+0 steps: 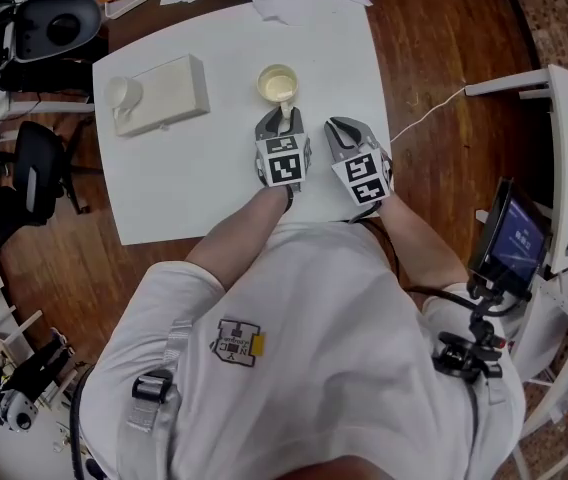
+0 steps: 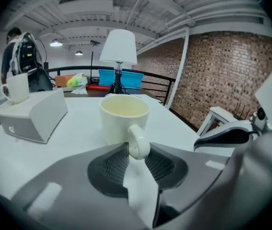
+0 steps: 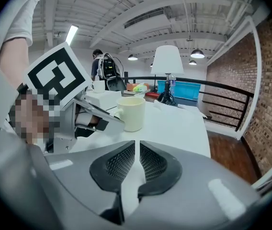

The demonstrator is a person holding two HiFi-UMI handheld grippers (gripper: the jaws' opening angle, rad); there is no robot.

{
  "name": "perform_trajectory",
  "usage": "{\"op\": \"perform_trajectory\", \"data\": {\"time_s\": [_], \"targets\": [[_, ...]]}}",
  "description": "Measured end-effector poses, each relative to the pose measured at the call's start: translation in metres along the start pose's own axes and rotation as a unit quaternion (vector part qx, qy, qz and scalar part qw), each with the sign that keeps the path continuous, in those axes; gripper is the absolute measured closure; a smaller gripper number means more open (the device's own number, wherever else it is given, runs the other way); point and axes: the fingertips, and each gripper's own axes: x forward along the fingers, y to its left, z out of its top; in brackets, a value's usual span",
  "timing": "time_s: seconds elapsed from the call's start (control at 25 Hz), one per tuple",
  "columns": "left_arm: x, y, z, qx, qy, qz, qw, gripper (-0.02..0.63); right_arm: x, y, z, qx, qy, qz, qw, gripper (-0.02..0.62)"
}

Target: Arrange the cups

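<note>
A cream cup stands upright in the middle of the white table, its handle turned towards me. My left gripper has its fingertips shut on that handle, one pad against each side. Just to the right, my right gripper hovers over the table, shut with nothing between its pads. A second white cup sits on the left end of a white box at the table's far left.
Papers lie at the table's far edge, beside a lamp. A white cable runs off the right edge. A black chair stands far left, and a screen on a stand at right.
</note>
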Motion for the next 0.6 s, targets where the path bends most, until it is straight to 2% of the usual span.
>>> {"op": "perform_trajectory", "data": {"time_s": [0.16, 0.36, 0.48, 0.6], "targets": [[-0.004, 0.014, -0.006, 0.083, -0.010, -0.021, 0.9963, 0.530, 0.006, 0.004, 0.002, 0.001, -0.002, 0.008, 1.000, 0.568], [-0.007, 0.043, -0.009, 0.197, -0.020, -0.060, 0.9783, 0.549, 0.019, 0.010, 0.008, -0.003, -0.003, 0.019, 1.000, 0.572], [-0.009, 0.049, -0.010, 0.230, -0.021, -0.078, 0.9698, 0.549, 0.021, 0.013, 0.009, -0.005, -0.002, 0.022, 1.000, 0.572], [-0.010, 0.046, -0.010, 0.239, -0.024, -0.088, 0.9668, 0.549, 0.022, 0.014, 0.010, -0.011, -0.003, 0.026, 1.000, 0.572]]}}
